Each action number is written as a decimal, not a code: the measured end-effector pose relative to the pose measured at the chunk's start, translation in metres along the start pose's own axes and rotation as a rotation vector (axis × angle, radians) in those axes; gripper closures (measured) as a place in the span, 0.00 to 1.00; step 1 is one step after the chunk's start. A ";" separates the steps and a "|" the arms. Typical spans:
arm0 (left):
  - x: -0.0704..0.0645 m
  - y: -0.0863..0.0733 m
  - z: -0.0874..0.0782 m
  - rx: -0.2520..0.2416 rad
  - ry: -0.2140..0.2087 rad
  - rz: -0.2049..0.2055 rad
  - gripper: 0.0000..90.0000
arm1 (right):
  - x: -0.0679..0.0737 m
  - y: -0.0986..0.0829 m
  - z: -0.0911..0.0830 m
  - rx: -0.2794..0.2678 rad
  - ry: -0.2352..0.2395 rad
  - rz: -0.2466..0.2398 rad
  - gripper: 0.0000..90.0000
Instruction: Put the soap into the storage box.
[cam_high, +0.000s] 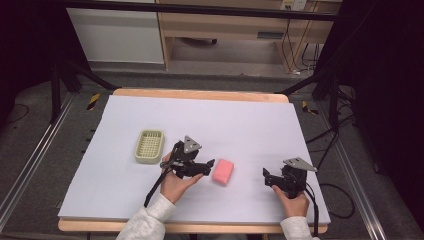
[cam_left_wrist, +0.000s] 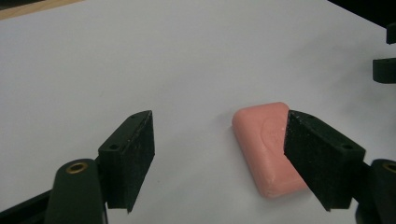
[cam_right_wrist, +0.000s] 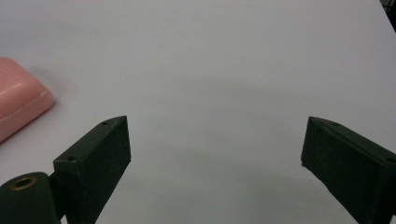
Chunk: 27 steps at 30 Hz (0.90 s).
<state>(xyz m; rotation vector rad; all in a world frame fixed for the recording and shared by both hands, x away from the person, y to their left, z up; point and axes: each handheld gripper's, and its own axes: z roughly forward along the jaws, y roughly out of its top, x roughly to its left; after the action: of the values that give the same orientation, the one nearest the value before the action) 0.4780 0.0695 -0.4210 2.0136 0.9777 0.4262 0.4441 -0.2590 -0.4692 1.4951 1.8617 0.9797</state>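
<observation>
Reaching for the soap with the left gripper; entries run left to right across the table.

Dish: ribbed green soap dish (cam_high: 149, 146) sits empty on the white table cover (cam_high: 250, 120), left of both hands, well apart from the soap.

Left gripper: left gripper (cam_high: 209, 164) points rightward at the bar, jaws spread wide, nothing between them yet. In the left gripper view (cam_left_wrist: 219, 154) one jaw already overlaps the bar's near edge; the other stands off to the side over bare cover.

Left hand pose: left hand (cam_high: 175, 185) low, forearm coming in from the bottom edge, tool held roughly level with the surface.

Soap: pink soap bar (cam_high: 223, 171) lies flat, just right of the left jaws, between the two grippers.

Step advice (judgement): shift sideways so the bar is centred between the jaws, straddle its narrow width, close gently; soap is likely slippery, so a skewed pinch may squirt it out.

Right gripper: right gripper (cam_high: 266, 176) also wide open, empty, parked near the soap's right but apart from it, right hand (cam_high: 295, 204) resting low.
</observation>
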 end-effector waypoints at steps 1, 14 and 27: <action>-0.001 0.000 0.001 0.002 -0.002 0.002 0.27 | 0.000 0.000 0.000 0.003 0.000 0.000 0.09; -0.012 0.005 0.011 0.034 -0.009 0.030 0.27 | -0.001 0.000 0.000 0.005 0.000 0.000 0.09; -0.019 0.008 0.022 0.059 -0.012 0.032 0.27 | -0.001 -0.001 0.000 0.005 0.000 -0.002 0.09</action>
<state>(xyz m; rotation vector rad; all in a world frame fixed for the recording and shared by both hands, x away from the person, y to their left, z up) 0.4831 0.0398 -0.4264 2.0853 0.9619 0.4063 0.4436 -0.2602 -0.4694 1.4960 1.8667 0.9739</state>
